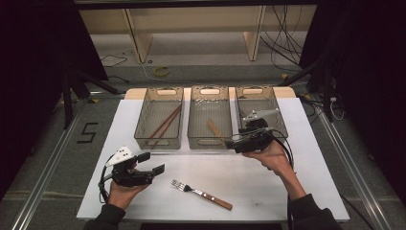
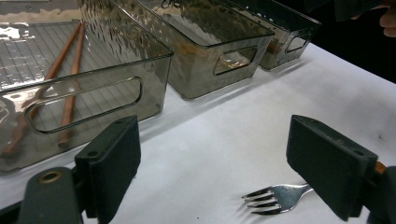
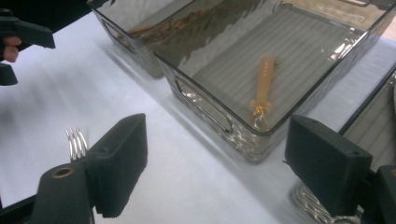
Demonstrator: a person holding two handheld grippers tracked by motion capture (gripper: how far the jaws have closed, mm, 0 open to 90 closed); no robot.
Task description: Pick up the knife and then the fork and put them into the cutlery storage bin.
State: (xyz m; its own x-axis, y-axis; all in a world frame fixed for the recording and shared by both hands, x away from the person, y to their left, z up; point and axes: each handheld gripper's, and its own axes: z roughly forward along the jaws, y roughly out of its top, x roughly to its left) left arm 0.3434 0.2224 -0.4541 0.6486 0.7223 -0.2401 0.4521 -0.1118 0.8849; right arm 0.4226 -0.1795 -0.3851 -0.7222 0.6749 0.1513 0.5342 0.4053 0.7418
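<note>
A fork with a wooden handle lies on the white table, tines pointing left. My left gripper hovers open just left of it, and the tines show low between its jaws near the right one. My right gripper is open at the front wall of the middle bin. A wooden-handled utensil lies in that bin. Ahead of my right gripper stand the bin's front rim and, at left, the fork tines.
Three clear grey bins stand side by side at the table's far edge. The left bin holds two brown chopsticks. The right bin sits behind the right hand. Shelving and cables lie beyond the table.
</note>
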